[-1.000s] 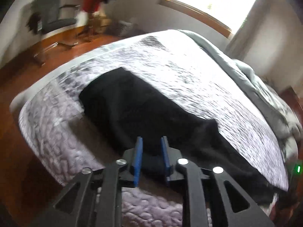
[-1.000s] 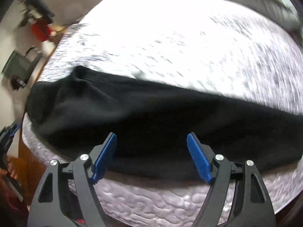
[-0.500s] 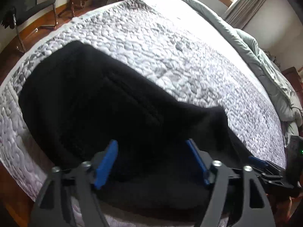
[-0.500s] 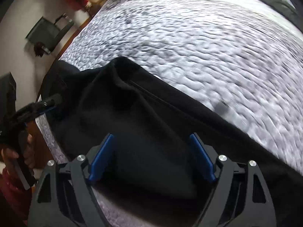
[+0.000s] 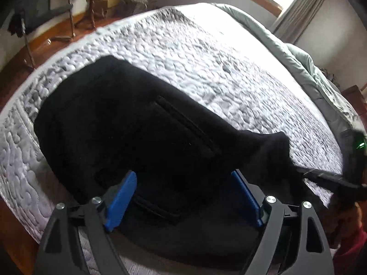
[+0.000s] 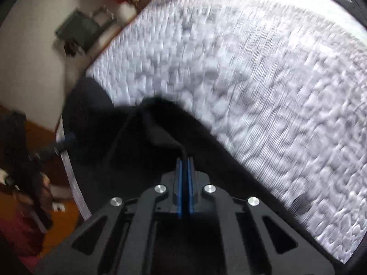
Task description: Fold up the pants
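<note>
Swung in over the black pants (image 5: 142, 137) since a second ago, both views closer and lower to the cloth. Right gripper (image 6: 184, 160) just snapped closed, blue pads pinched together on a ridge of black fabric that lifts into a raised peak. Left gripper (image 5: 183, 194) just spread wide, nothing pressed between its blue pads, only flat cloth lying below and between them. Pants spread along the near edge of the bed (image 5: 206, 52), running from the near left corner toward the right, on a white quilted cover, with a grey duvet (image 5: 316, 68) bunched along the far right edge. Judged from the drape and the way the pinched part tents: soft, limp, fairly light knit, not slippery, not fragile; likely to sag and trail rather than hold shape, so best taken at edges or corners of a layer, such as the waistband or hem, with both ends held level to carry a clean fold. Count: one pair of pants, two grippers, one bed, one duvet, one chair (image 5: 48, 0) by the far wall; a hand (image 6: 43, 183) visible on the left gripper's handle in the right view.
</note>
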Tool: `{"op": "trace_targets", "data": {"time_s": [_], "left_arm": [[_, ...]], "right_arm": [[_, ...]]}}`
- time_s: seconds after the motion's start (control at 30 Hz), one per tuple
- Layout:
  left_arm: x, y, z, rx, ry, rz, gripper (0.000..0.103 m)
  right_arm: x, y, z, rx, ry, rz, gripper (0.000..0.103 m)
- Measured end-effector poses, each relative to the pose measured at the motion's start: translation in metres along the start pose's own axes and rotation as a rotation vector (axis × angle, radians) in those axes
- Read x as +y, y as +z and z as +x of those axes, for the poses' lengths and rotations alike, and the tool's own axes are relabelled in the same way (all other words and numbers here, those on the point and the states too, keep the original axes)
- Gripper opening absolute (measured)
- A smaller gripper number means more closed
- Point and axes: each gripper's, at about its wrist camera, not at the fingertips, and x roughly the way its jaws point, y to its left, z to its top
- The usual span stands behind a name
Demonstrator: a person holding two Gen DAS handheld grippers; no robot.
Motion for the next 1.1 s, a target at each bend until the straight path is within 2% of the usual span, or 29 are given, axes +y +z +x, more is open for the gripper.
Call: {"op": "trace_targets", "data": {"time_s": [0.1,0.2,0.23,0.3,0.4,0.43,0.53,0.63,0.73,0.77,0.9,0.93,0.97,1.03,1.1], "left_arm": [[-0.003,0.000,0.000,-0.069,0.045,0.004,0.088],[-0.007,0.000,0.009,-0.072,0.077,0.023,0.091],[-0.010,-0.001,0.013,-0.073,0.097,0.045,0.092],[-0.018,-0.004,0.018,-0.062,0.142,0.105,0.092],[-0.027,-0.007,0.016,-0.047,0.191,0.191,0.092],[-0.028,-0.009,0.011,-0.054,0.183,0.190,0.092],[-0.038,-0.015,-0.010,-0.096,0.098,0.175,0.091],[-0.075,-0.028,-0.022,-0.102,0.009,0.266,0.092],[-0.120,-0.046,-0.014,-0.048,-0.088,0.382,0.092],[-0.128,-0.050,-0.009,-0.033,-0.095,0.403,0.092],[-0.156,-0.065,0.029,0.042,-0.062,0.472,0.092],[-0.156,-0.066,0.046,0.089,-0.037,0.467,0.092],[-0.154,-0.066,0.060,0.118,-0.012,0.460,0.091],[-0.156,-0.068,0.065,0.077,0.004,0.479,0.096],[-0.163,-0.070,0.063,0.081,0.033,0.501,0.094]], "right_arm": [[0.004,0.010,-0.006,-0.056,-0.022,-0.017,0.003],[0.006,0.016,0.014,-0.017,-0.117,-0.050,0.003],[0.001,0.017,0.028,0.031,-0.130,-0.024,0.003],[-0.007,0.015,0.038,0.048,-0.120,0.018,0.006],[-0.016,0.008,0.016,-0.002,-0.061,0.078,0.027],[-0.018,0.000,-0.001,-0.036,-0.062,0.077,0.032],[-0.025,-0.033,-0.047,-0.106,-0.104,0.078,0.032],[-0.048,-0.079,-0.092,-0.160,-0.158,0.154,0.032],[-0.074,-0.135,-0.124,-0.169,-0.246,0.239,0.034],[-0.084,-0.156,-0.132,-0.160,-0.271,0.271,0.036],[-0.118,-0.200,-0.129,-0.143,-0.304,0.398,0.037],[-0.128,-0.206,-0.127,-0.138,-0.318,0.418,0.036],[-0.140,-0.214,-0.121,-0.124,-0.343,0.442,0.030],[-0.158,-0.221,-0.117,-0.154,-0.294,0.495,0.030],[-0.162,-0.223,-0.121,-0.188,-0.243,0.540,0.030]]}}
